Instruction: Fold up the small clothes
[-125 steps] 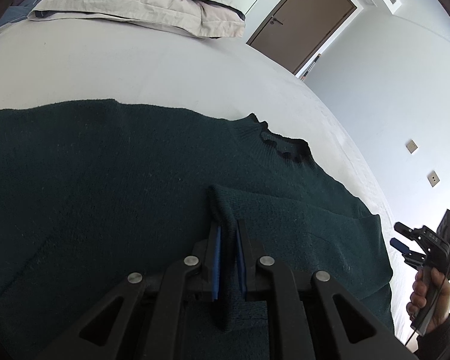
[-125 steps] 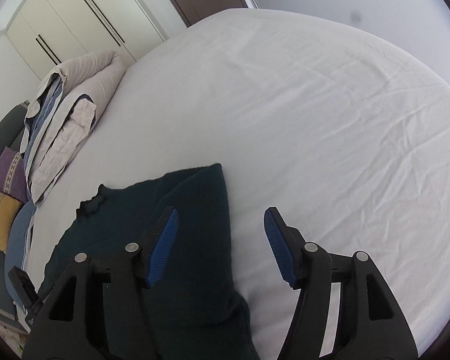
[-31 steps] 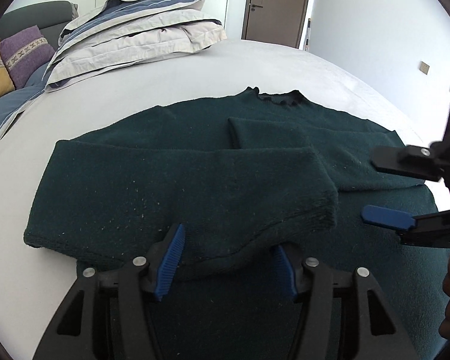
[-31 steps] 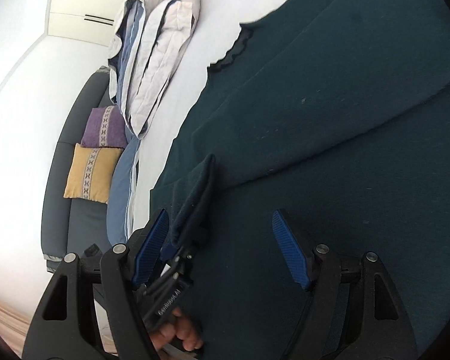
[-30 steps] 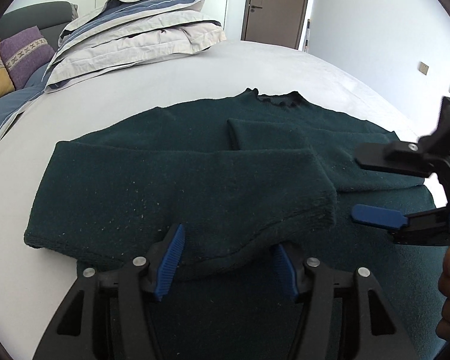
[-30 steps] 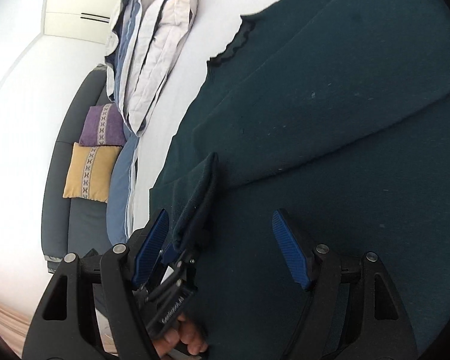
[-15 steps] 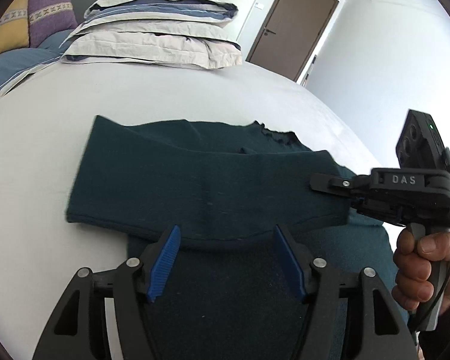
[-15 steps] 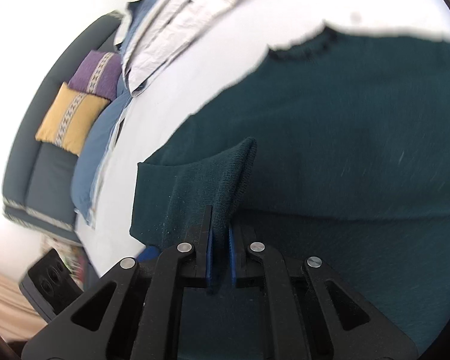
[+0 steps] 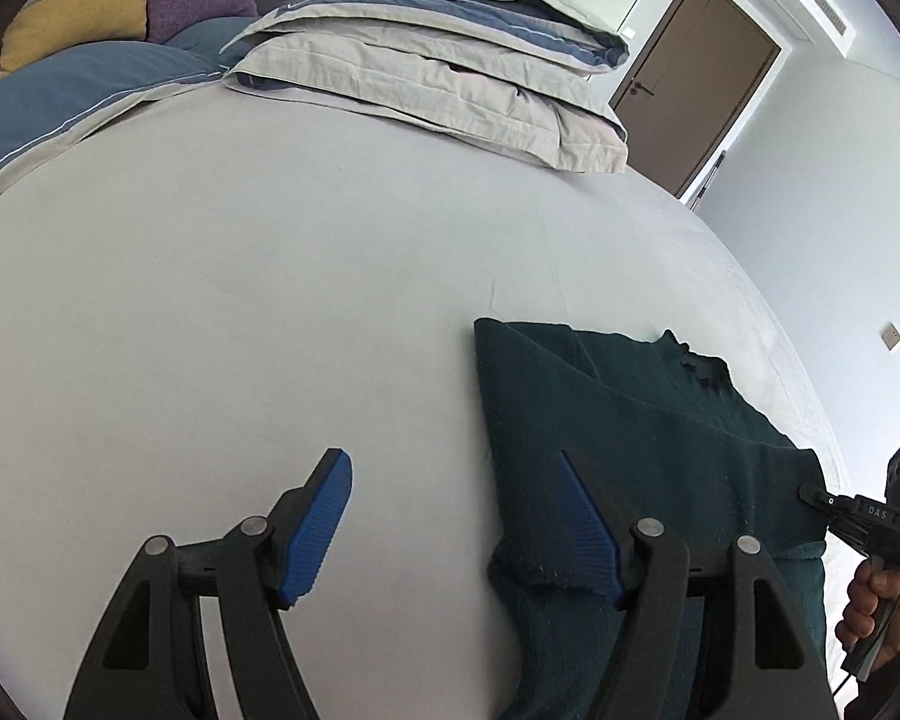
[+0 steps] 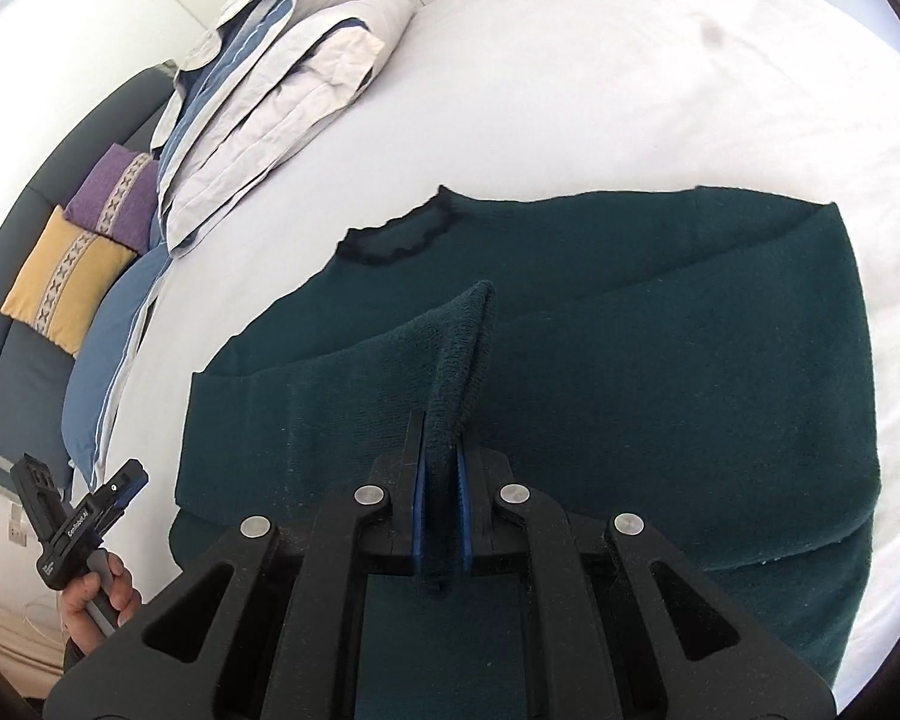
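Since the frame a second back, the left tongs [image 9: 456, 516] are swinging off the dark green sweater [image 9: 642, 456] and out over bare bed [image 9: 270, 300]. Their blue pads have been opening wider, and nothing is sitting between them now except white sheet. The pad [image 9: 591, 531] on the right side of the frame is overlapping the sweater's left edge; I can't tell if it's touching. In this left wrist view the sweater is sitting in the lower right of the frame, with its left edge running almost straight up the picture, so that side is looking squared off. Everything left of that edge is open sheet, all the way to the stacked bedding [image 9: 438, 54] at the top, so there's loads of room there. The right tongs [image 9: 810, 495] are poking in from the far right edge.

Over in the right wrist view, the right tongs [image 10: 440, 516] were wide open a second back and are now clamped tight on a pinched-up ridge of knit at the bottom centre. So it's looking like the left side is done and the right hand is taking over the next fold. The frilly collar [image 10: 402, 237] is lying up toward the centre left, and the sweater's right edge is curving down the right side of the frame with plain sheet beyond it. Pillows [image 10: 78, 252] are staying well clear at the left, and the left tongs [image 10: 129, 483] are hanging off at the lower left, away from the cloth.
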